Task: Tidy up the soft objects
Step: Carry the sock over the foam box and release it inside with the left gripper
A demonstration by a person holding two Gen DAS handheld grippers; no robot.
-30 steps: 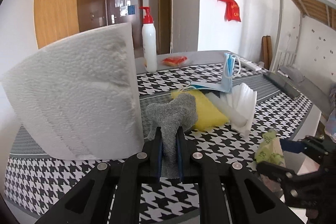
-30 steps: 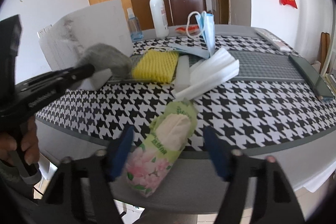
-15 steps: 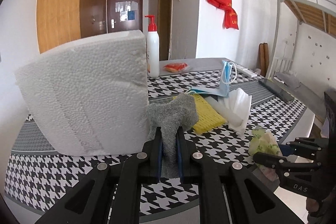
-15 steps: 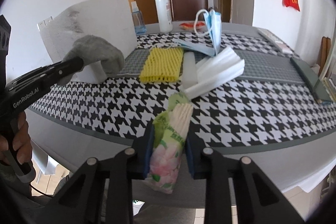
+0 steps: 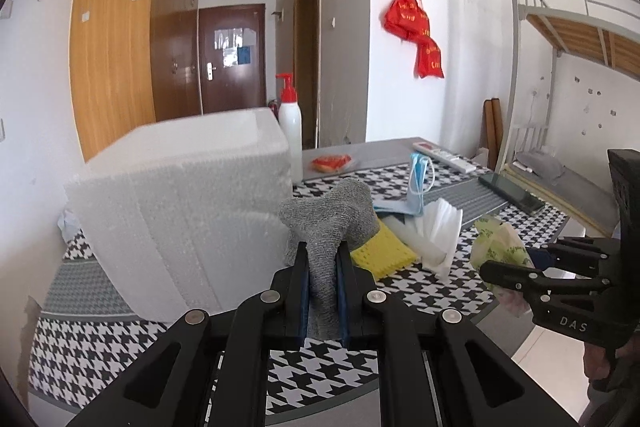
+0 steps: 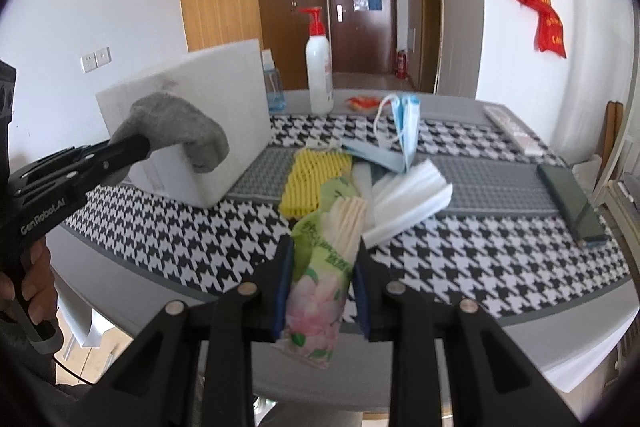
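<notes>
Over the houndstooth-patterned table [image 6: 500, 267], going left to right: left gripper [image 5: 323, 259] is clamped on a fuzzy grey knit sock [image 5: 332, 219] up by the white foam box [image 5: 180, 207], right gripper [image 6: 322, 269] squeezes a floral plastic tissue pack [image 6: 324, 267], lifted off the front edge.

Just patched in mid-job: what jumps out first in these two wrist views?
Both grippers are loaded: the left gripper pinches a grey sock just in front of the big white foam box, and the right gripper clamps a floral tissue pack above the near edge of the houndstooth table. Behind them lie a yellow foam net, white foam sheets and blue face masks.
</notes>
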